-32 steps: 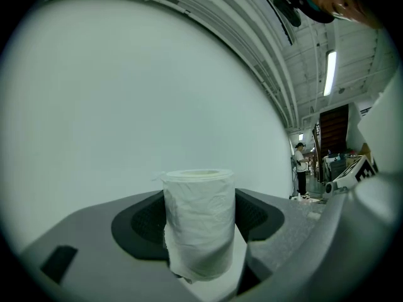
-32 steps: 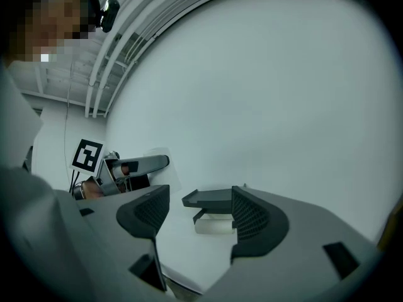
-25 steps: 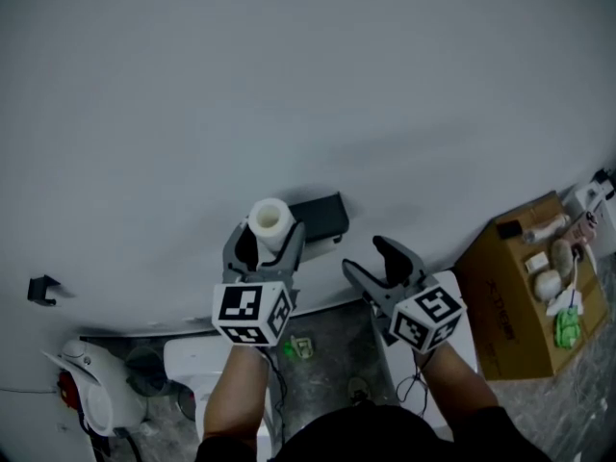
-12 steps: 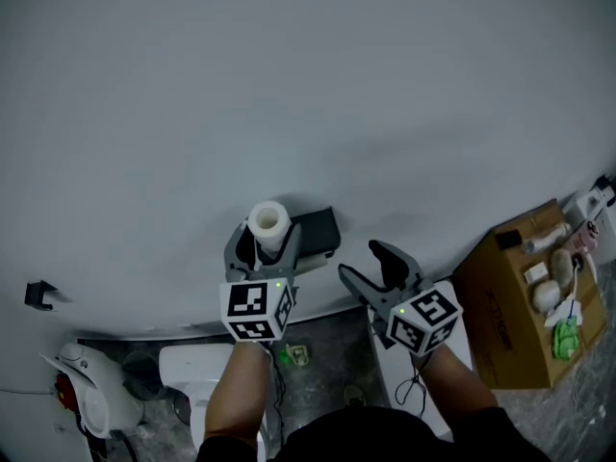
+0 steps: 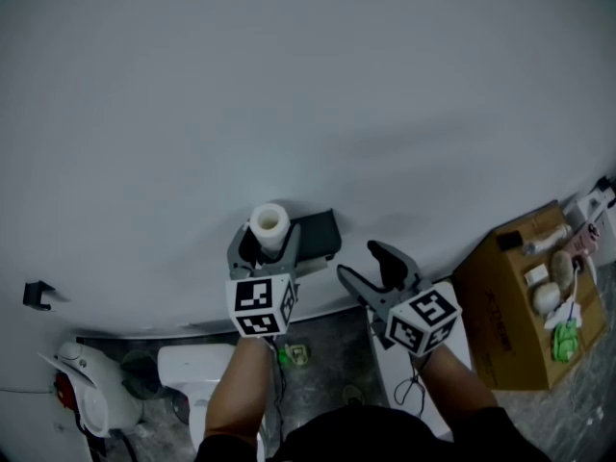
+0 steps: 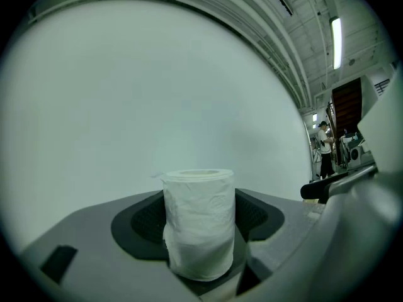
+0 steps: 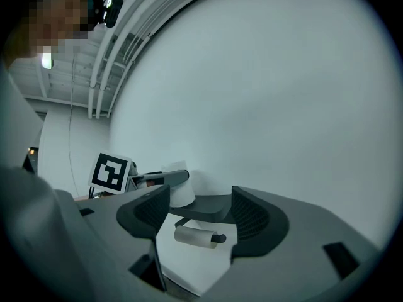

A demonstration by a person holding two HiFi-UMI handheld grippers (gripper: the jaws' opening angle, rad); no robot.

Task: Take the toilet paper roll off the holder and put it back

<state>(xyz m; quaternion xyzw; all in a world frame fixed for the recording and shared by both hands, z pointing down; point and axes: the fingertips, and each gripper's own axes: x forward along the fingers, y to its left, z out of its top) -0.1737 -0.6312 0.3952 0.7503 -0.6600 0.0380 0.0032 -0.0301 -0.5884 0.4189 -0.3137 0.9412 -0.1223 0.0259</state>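
We face a broad pale wall [image 5: 308, 85] that fills most of the head view, with a cardboard box [image 5: 505, 316] on the floor at about 4 o'clock. Our left gripper [image 5: 267, 248] sits just below the middle, its jaws closed snugly on the toilet paper roll [image 5: 269, 225]. Our right gripper [image 5: 364, 263], at 3 o'clock from it, has its jaws wide apart with nothing between them. The black holder [image 5: 318, 231] is fixed to the wall at 3 o'clock from the roll. The roll is off it and just beside it, but we cannot tell whether they touch. Through the right gripper's open jaws we see the holder's bar [image 7: 195, 236] bare. We judge the roll to be light and soft. The paper will dent under a hard squeeze, while the tube inside should give some stiffness. The wrinkled paper looks grippy rather than slick, though a loose outer sheet could unwind. The sound place to hold it is where the left jaws have it, across the sides at mid-height. That leaves the open end clear at 12 o'clock so the hole can take the bar. As for writing, the box carries faint print we cannot read. The gripper cubes show only black-and-white square patterns, and the roll shows no brand or label.
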